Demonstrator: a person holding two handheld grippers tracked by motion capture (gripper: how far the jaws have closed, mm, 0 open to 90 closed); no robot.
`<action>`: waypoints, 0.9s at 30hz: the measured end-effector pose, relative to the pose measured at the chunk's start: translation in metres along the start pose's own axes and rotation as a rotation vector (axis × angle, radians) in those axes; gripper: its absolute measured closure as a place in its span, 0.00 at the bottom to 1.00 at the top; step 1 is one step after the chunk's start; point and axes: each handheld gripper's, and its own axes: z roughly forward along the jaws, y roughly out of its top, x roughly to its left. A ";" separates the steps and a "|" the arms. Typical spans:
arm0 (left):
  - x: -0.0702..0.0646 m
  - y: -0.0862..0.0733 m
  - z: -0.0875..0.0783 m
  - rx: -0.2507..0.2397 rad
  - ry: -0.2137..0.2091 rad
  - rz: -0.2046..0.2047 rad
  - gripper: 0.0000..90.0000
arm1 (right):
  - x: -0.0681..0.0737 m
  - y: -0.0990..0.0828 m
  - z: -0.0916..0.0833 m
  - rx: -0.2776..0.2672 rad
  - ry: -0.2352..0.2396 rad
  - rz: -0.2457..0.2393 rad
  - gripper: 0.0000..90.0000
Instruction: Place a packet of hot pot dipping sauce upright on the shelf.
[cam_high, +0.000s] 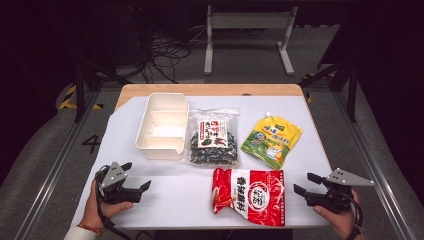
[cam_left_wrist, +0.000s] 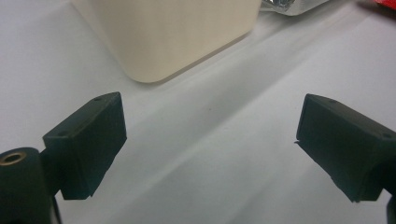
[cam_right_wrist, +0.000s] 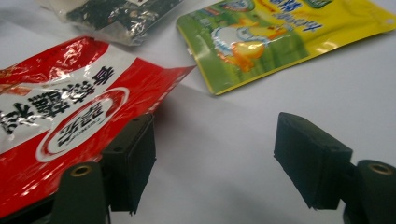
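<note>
Below, in the high view, we see a white table (cam_high: 165, 200) with two hand-held grippers at its lower edge. Our left gripper (cam_high: 136, 176) sits at lower left, jaws wide apart with nothing between them. In its own view, those black jaws frame bare table, and a cream tray (cam_left_wrist: 177, 37) fills the top centre, near but apart from them. Our right gripper (cam_high: 307, 183) sits at lower right, jaws likewise spread and empty, tips pointing toward a red packet (cam_high: 250, 196) at lower centre. In the right gripper view, that packet lies just beside the jaw on the frame's left, and we cannot tell whether they touch. A yellow pouch (cam_high: 271, 140) lies right of centre, a dark seaweed bag (cam_high: 214, 137) at centre, beside the tray.
</note>
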 end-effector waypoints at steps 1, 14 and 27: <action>-0.002 0.001 0.002 0.006 -0.006 0.010 0.11 | 0.002 0.000 0.000 0.007 0.003 0.001 0.33; -0.016 0.010 0.012 0.027 -0.051 0.078 0.15 | 0.039 0.003 0.017 0.106 0.147 -0.018 0.26; -0.019 0.011 0.009 0.050 -0.073 0.085 0.21 | 0.059 0.008 0.044 0.173 0.220 -0.128 0.76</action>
